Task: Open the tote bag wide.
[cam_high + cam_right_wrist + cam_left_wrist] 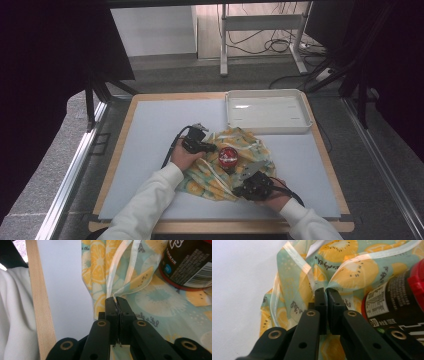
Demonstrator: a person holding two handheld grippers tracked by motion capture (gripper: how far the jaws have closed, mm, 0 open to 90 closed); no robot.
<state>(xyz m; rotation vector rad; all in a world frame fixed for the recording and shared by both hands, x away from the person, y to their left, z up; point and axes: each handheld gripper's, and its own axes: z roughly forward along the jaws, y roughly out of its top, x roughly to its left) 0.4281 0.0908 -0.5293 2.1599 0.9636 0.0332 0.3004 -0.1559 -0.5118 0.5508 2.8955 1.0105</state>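
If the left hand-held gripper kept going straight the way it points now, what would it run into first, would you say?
Probably the fruit-print cloth that its jaws already pinch; the left hand-held gripper would push into its bunched folds. The dark bottle stands just off to the side, likely out of line.

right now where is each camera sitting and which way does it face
High view: above the person's side, looking forward and down on the table; sleeves and both hands show.
Left gripper view: rides the left gripper, facing the cloth and bottle; shut jaws show.
Right gripper view: rides the right gripper, pinching the cloth's edge; a sleeve shows.
All share cloth and bottle.
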